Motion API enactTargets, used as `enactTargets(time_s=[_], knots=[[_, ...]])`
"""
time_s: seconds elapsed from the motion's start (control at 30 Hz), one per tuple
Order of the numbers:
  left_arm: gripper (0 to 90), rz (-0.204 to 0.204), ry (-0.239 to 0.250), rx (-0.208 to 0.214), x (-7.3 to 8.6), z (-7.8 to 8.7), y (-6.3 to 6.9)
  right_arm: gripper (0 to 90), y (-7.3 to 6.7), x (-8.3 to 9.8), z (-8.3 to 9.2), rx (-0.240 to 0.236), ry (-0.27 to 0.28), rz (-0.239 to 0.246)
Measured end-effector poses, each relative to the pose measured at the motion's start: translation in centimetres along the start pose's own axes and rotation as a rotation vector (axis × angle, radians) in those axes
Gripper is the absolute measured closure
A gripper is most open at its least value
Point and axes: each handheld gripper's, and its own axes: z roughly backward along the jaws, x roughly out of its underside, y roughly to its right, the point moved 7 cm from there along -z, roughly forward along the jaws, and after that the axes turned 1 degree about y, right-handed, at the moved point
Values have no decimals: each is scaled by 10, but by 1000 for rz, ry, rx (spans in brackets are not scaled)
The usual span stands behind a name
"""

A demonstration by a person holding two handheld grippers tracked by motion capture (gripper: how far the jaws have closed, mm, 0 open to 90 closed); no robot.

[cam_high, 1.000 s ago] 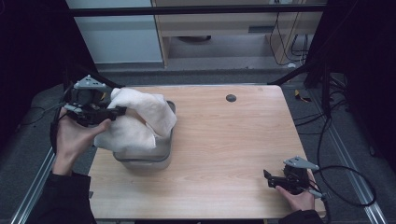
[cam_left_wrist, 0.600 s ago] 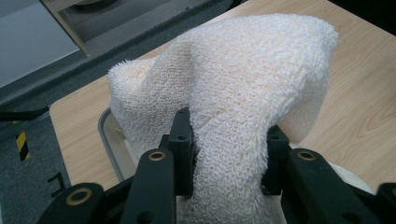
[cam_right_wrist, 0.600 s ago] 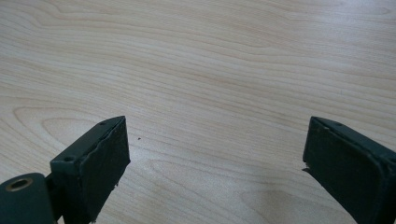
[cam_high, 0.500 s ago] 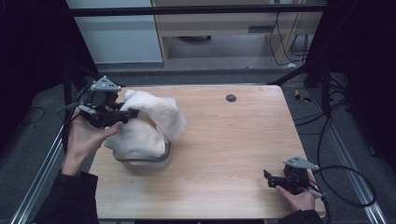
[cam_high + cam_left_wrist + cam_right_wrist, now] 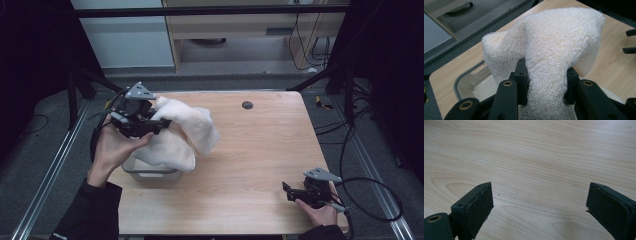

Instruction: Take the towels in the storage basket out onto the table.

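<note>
Towel (image 5: 182, 132) first: it's a cream terry cloth, loopy nubbly pile, bunched into a soft humped fold and lifted above a grey rounded-corner tub (image 5: 150, 172) at the left side of the table (image 5: 260, 150). Its lower part sags into the tub, and one floppy lobe hangs out over the wood to the right.

From the left gripper view, the left gripper (image 5: 546, 82) has its two black jaws pinched on a thick ridge of towel (image 5: 549, 50), fabric bulging up between them. You can also see the tub's smooth beige inside (image 5: 471, 82) below.

Right gripper (image 5: 295, 192) sits low near the table's front right corner, well apart from everything. Its jaws stand wide with nothing between, matte black pads (image 5: 482, 205) with slightly ragged edges over pale wood grain (image 5: 536, 157).

Small dark round spot (image 5: 247, 105) near the far edge of the tabletop; can't tell what it is.
</note>
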Motion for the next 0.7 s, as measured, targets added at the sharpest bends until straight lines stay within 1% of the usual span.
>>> enactTargets(time_s=[0.07,0.1,0.13,0.17,0.2,0.23,0.27,0.43,0.47,0.53,0.57,0.6,0.7], knots=[[654,-10,1,11,-3,-4,6,72,0,0,0,-1,0,0],[654,-10,1,11,-3,-4,6,72,0,0,0,0,0,0],[654,-23,2,19,-7,-8,12,72,0,0,0,0,0,2],[654,-23,2,19,-7,-8,12,72,0,0,0,0,0,2],[654,-35,-2,27,-9,-12,17,72,0,0,0,2,1,5],[654,-35,-2,27,-9,-12,17,72,0,0,0,2,1,5],[654,-49,-9,37,-12,-16,22,72,0,0,1,-1,1,0],[654,-59,-8,51,-16,-24,31,72,0,0,1,0,3,3],[654,-72,-16,56,-17,-28,35,72,0,0,1,1,2,3],[654,-80,-18,60,-19,-32,40,72,0,0,1,0,3,3],[654,-80,-18,60,-19,-32,40,72,0,0,1,0,3,3],[654,-89,-21,67,-20,-36,43,72,0,0,1,-1,3,1],[654,-94,-23,76,-22,-44,48,72,1,-1,1,4,5,5]])
